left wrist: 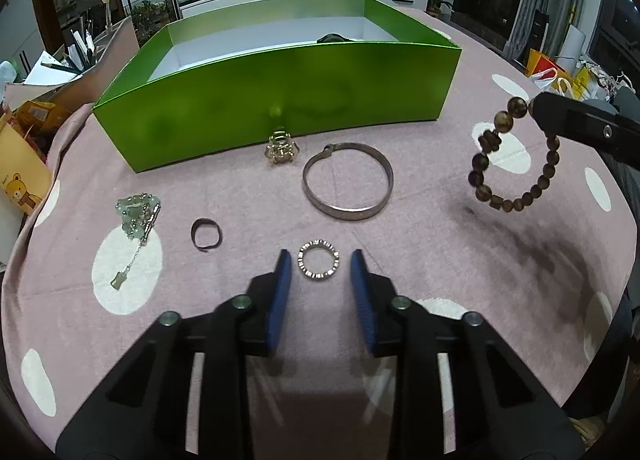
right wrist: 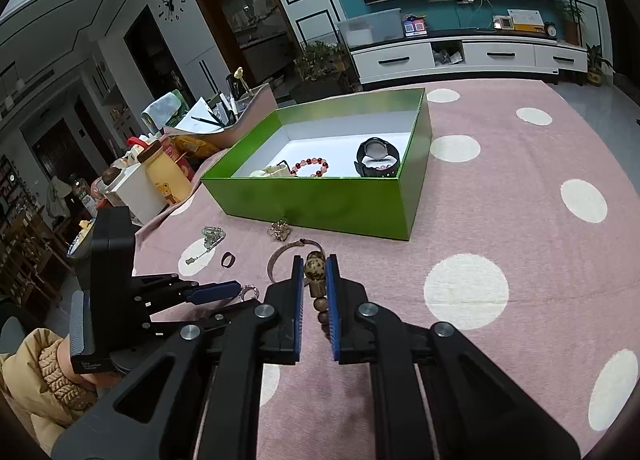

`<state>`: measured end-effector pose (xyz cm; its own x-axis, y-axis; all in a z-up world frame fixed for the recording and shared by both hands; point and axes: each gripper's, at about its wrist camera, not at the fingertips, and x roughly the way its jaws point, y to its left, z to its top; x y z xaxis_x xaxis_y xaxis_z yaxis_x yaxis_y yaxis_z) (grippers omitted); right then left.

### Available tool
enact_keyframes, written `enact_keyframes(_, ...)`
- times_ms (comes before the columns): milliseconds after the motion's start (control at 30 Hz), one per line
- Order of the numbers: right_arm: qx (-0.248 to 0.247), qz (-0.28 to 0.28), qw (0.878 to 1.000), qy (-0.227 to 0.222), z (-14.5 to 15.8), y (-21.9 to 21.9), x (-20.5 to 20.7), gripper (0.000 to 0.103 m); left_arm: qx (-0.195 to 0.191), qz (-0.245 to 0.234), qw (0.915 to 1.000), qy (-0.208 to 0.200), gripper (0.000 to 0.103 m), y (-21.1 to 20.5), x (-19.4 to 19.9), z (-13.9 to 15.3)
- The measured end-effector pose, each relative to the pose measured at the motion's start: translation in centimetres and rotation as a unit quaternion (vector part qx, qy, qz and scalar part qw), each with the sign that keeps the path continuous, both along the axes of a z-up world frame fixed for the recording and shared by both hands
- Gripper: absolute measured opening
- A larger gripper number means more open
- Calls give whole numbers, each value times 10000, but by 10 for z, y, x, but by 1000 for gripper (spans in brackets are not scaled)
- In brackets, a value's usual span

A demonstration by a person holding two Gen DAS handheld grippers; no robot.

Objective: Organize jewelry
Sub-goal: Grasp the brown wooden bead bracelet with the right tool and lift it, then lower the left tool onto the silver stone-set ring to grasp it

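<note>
A sparkling stone-set ring [left wrist: 319, 265] lies on the pink dotted tablecloth between the blue pads of my left gripper [left wrist: 320, 256]. A small gap shows on each side of it, so the pads do not press on it. My right gripper [right wrist: 314, 262] is shut on a brown wooden bead bracelet [left wrist: 480, 162], which hangs above the cloth at the right. The green box [left wrist: 280, 92] stands behind and holds a black watch [right wrist: 376, 158] and a red bead bracelet [right wrist: 312, 168].
On the cloth lie a silver bangle [left wrist: 348, 180], a gold clasp piece [left wrist: 280, 150] against the box wall, a dark ring [left wrist: 206, 238] and a green bead string [left wrist: 138, 216]. Bottles, boxes and pens [right wrist: 160, 176] crowd the table's left edge.
</note>
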<state>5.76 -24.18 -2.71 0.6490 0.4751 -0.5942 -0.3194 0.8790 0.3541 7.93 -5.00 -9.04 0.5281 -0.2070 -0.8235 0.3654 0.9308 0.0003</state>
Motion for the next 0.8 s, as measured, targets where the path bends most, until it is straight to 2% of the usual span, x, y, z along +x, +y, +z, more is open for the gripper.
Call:
enact_keyframes(67,0,-14,10000,0,-1,-1,0,11,-36,-30,10000,-10,21,-1,0,0)
enact_keyframes(433,22,-64,10000,11,-2,-2,-1,11,-209,114,9997,-20,20,6,-2,3)
enact_keyframes(800,12,-54,10000,-81,8,1,-3,11,-416,247,9985,-257,20,22,-10,27)
